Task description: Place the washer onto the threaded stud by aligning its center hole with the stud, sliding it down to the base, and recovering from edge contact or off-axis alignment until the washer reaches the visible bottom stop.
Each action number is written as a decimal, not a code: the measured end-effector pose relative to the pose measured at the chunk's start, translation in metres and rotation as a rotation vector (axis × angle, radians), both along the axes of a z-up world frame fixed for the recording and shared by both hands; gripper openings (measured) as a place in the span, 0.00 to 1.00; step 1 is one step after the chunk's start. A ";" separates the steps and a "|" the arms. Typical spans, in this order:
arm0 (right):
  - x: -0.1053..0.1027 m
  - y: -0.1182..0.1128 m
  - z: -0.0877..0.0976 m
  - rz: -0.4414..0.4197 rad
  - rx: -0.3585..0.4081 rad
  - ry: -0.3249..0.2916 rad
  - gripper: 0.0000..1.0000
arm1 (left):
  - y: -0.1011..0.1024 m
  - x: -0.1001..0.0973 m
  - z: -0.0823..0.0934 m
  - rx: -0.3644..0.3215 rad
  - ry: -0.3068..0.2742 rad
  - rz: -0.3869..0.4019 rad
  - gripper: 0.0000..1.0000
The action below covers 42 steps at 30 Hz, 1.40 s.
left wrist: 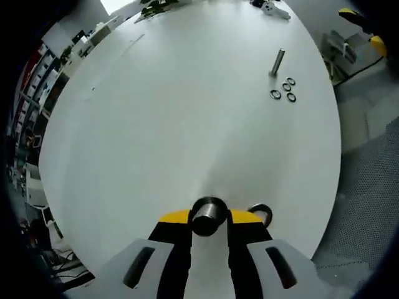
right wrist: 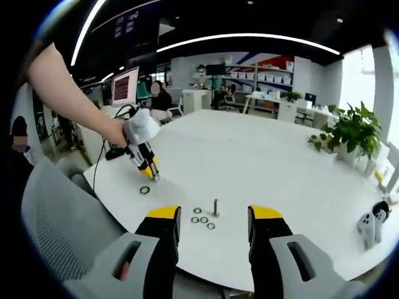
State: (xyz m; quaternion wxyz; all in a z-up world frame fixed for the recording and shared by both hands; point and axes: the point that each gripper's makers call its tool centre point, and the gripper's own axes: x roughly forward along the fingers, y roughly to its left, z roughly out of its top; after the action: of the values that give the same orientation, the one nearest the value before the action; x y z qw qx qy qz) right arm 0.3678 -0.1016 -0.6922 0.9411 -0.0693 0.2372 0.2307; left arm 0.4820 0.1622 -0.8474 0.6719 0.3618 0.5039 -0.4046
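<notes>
My left gripper [left wrist: 208, 219] is shut on a dark metal stud [left wrist: 207, 215], seen end-on between its yellow-tipped jaws just above the white table [left wrist: 162, 124]. A dark washer [left wrist: 262, 212] lies flat on the table right beside the right jaw. Far across the table a second stud [left wrist: 277, 62] stands with several washers [left wrist: 283, 90] next to it. In the right gripper view my right gripper [right wrist: 214, 216] is open and holds nothing, hovering near the upright stud [right wrist: 216, 207] and its loose washers [right wrist: 201, 218]. A hand holds the left gripper [right wrist: 149, 169] down by the lone washer [right wrist: 144, 189].
A white game controller [right wrist: 373, 225] lies near the table's right edge. A grey mesh chair [right wrist: 56, 218] stands at the near left edge. A potted plant [right wrist: 352, 134], a monitor [right wrist: 124, 85] and office desks are beyond the table.
</notes>
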 end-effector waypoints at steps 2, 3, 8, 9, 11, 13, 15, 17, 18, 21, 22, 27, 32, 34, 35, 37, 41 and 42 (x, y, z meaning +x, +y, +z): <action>0.000 0.000 -0.001 0.003 -0.004 0.002 0.45 | 0.000 0.000 -0.002 -0.002 0.004 0.006 0.19; 0.000 0.000 -0.001 0.004 -0.005 0.003 0.45 | 0.000 0.000 -0.002 -0.002 0.004 0.004 0.19; 0.000 0.000 -0.002 0.004 -0.008 0.005 0.45 | -0.001 -0.001 -0.005 -0.003 0.007 -0.001 0.19; 0.000 0.000 -0.002 0.004 -0.009 0.006 0.45 | -0.001 -0.001 -0.005 -0.005 0.008 0.000 0.19; -0.001 0.000 -0.002 0.005 -0.010 0.007 0.45 | -0.002 -0.001 -0.005 -0.010 0.008 0.003 0.19; -0.001 0.000 -0.002 0.006 -0.010 0.007 0.45 | -0.002 -0.001 -0.005 -0.012 0.013 0.010 0.19; -0.001 0.000 -0.002 0.007 -0.012 0.007 0.45 | -0.002 -0.002 -0.007 -0.009 0.020 0.015 0.20; -0.001 0.000 -0.002 0.006 -0.010 0.007 0.45 | -0.003 -0.004 -0.006 -0.005 0.018 0.007 0.21; -0.001 0.000 -0.002 0.006 -0.011 0.006 0.45 | -0.003 -0.005 -0.006 -0.002 0.017 0.004 0.21; -0.001 0.000 -0.002 0.006 -0.011 0.007 0.45 | -0.003 -0.005 -0.005 0.009 0.000 -0.011 0.21; -0.001 0.000 -0.002 0.006 -0.011 0.006 0.45 | -0.003 -0.006 -0.004 0.009 0.001 -0.002 0.21; -0.001 0.001 -0.001 0.010 -0.009 0.004 0.45 | -0.004 -0.007 0.003 -0.007 -0.016 0.025 0.25; -0.001 0.001 -0.002 0.010 -0.004 0.005 0.45 | 0.000 -0.008 0.014 -0.028 -0.035 0.078 0.29; -0.001 0.002 -0.002 0.014 -0.006 0.007 0.45 | 0.002 -0.010 0.019 -0.046 -0.039 0.112 0.29; -0.002 0.003 -0.002 0.019 -0.006 0.009 0.45 | 0.004 -0.010 0.020 -0.049 -0.039 0.125 0.29; -0.002 0.004 -0.002 0.025 -0.007 0.010 0.45 | 0.007 -0.013 0.022 -0.064 -0.044 0.159 0.30; -0.002 0.005 -0.001 0.030 -0.005 0.007 0.45 | 0.014 -0.023 0.023 -0.082 -0.042 0.209 0.31; -0.002 0.005 -0.001 0.030 -0.005 0.007 0.45 | 0.015 -0.026 0.023 -0.085 -0.039 0.219 0.31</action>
State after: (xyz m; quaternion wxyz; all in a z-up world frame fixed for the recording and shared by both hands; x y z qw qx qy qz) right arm 0.3655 -0.0965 -0.6936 0.9365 -0.0743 0.2403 0.2442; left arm 0.4562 0.1776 -0.8247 0.7366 0.2837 0.5095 -0.3426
